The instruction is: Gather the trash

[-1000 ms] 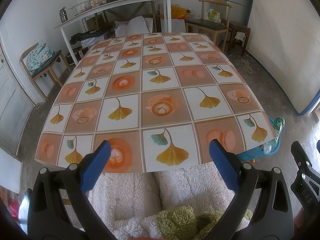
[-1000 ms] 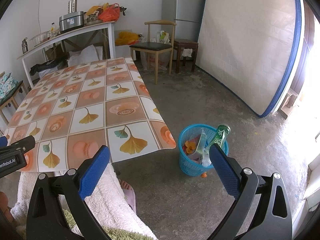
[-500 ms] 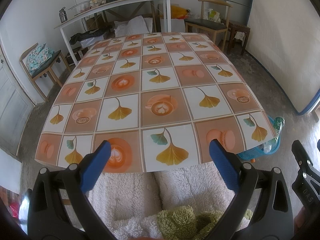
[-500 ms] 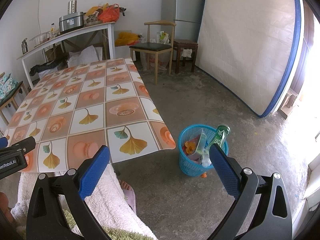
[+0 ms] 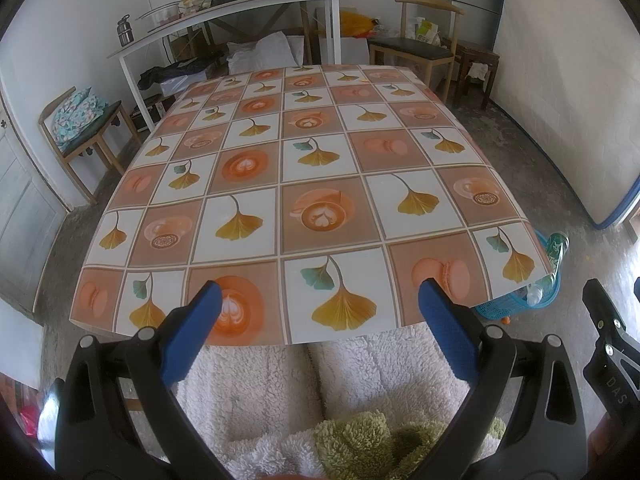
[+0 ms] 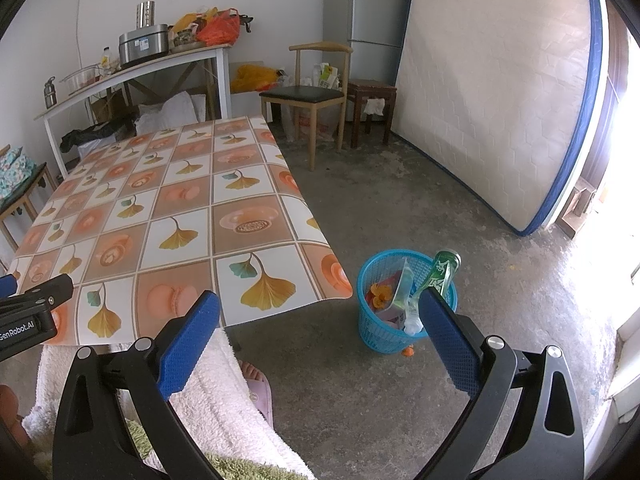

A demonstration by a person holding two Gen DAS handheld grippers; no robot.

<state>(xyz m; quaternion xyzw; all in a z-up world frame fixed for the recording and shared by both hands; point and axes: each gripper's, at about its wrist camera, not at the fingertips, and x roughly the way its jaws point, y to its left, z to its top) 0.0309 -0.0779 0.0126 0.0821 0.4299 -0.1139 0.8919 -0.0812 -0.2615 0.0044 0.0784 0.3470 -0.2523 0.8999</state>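
A blue plastic basket (image 6: pixel 378 332) stands on the floor by the table's near right corner. It holds a green can (image 6: pixel 442 270), a clear plastic bottle (image 6: pixel 412 318), a clear wrapper and orange scraps. In the left wrist view the basket (image 5: pixel 516 304) peeks out past the table corner, with the green can (image 5: pixel 557 246) above it. My left gripper (image 5: pixel 318 300) is open and empty over the table's near edge. My right gripper (image 6: pixel 318 312) is open and empty, above the floor left of the basket. The table (image 5: pixel 320 184) has a leaf-and-cup patterned cloth with nothing on it.
A small orange scrap (image 6: pixel 407 351) lies on the floor beside the basket. A wooden chair (image 6: pixel 312 96) and stool (image 6: pixel 372 96) stand behind the table, a mattress (image 6: pixel 492 92) leans at the right. A white shelf table (image 5: pixel 224 20) carries pots. The person's fleece-covered lap (image 5: pixel 320 392) is below.
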